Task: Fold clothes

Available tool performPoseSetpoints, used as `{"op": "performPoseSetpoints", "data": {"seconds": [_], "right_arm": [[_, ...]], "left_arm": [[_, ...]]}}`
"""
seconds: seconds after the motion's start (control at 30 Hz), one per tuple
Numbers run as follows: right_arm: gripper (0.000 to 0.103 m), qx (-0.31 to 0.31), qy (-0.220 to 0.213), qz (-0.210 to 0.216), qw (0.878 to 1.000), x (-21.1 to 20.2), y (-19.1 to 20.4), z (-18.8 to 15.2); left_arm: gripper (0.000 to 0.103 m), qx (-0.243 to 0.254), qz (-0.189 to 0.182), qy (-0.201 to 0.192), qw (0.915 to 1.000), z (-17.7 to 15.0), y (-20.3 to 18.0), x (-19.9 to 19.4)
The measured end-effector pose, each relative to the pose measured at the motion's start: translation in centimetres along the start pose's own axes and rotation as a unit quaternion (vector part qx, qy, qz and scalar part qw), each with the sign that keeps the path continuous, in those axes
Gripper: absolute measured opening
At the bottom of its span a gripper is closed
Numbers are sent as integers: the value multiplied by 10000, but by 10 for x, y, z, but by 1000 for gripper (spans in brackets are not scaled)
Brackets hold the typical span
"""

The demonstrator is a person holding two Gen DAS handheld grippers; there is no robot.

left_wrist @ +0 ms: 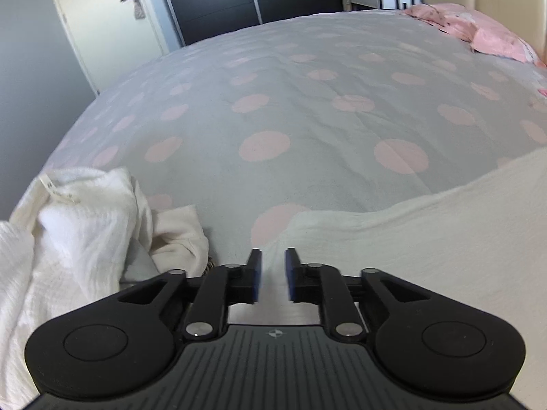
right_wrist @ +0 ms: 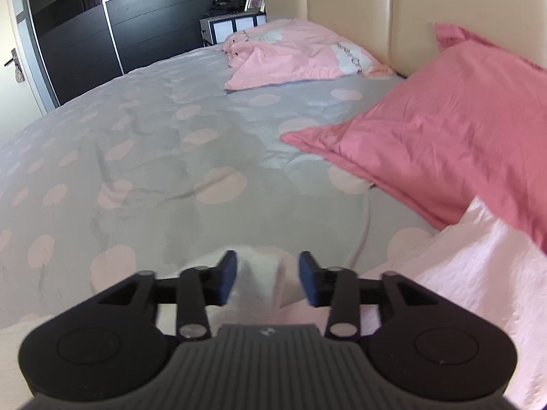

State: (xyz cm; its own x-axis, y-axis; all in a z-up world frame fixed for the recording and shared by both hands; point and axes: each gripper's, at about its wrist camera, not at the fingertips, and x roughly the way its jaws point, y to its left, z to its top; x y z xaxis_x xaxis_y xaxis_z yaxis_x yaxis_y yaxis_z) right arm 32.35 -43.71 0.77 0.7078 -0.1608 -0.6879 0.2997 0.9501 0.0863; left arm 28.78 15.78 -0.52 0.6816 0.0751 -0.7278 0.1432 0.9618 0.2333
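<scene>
Left tool (left_wrist: 272, 273): jaws narrowly parted, nothing between the pads; it sits low at the bottom centre of its frame, over the near edge of a cream garment (left_wrist: 427, 235) spread flat across the lower right; a second, crumpled white garment (left_wrist: 78, 212) lies heaped at lower left. Right tool (right_wrist: 267, 278): jaws moderately wide, a peak of white cloth (right_wrist: 259, 280) standing between the pads but not pinched (contact with the left pad cannot be told); pale pink fabric (right_wrist: 478, 273) fills the lower right of that frame.

Judgement: the step in hand is taking hold of the garment edge for a fold; both tools should close on a single layer at matching points along the edge, then lift evenly, or the fold will run skewed.

Surface: a bed with a grey duvet (left_wrist: 290, 119) bearing pink dots, soft and lightly creased; a deep pink pillow (right_wrist: 444, 130) at right and a lighter pink pillow (right_wrist: 301, 58) at upper centre, against a cream headboard (right_wrist: 359, 7). Room: dark wardrobe (right_wrist: 85, 34) at upper left; white door (left_wrist: 112, 10) at upper left of the left view.
</scene>
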Motion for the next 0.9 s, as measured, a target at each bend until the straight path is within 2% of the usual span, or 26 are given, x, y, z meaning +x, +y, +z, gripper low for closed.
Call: {"op": "performPoseSetpoints", "data": {"seconds": [0.03, 0.23, 0.37, 0.47, 0.77, 0.9], "right_arm": [[48, -66, -22, 15, 10000, -5, 0, 0], [48, -438, 18, 82, 9990, -44, -5, -12], [48, -652, 155, 149, 9976, -73, -10, -28], [48, -944, 182, 223, 9951, -98, -12, -40], [48, -1900, 82, 656, 9795, -174, -9, -84], [48, -2276, 97, 954, 9690, -200, 0, -112]], "left_arm": [[23, 73, -6, 5, 10000, -1, -1, -2], [29, 528, -139, -262, 9982, -11, -7, -45], [41, 652, -208, -544, 9962, -16, -15, -80], [42, 815, -175, -699, 9941, -20, -24, -106], [48, 1075, -437, -1050, 9877, -46, -58, -175], [50, 1415, -624, -1036, 9825, -67, -83, -191]]}}
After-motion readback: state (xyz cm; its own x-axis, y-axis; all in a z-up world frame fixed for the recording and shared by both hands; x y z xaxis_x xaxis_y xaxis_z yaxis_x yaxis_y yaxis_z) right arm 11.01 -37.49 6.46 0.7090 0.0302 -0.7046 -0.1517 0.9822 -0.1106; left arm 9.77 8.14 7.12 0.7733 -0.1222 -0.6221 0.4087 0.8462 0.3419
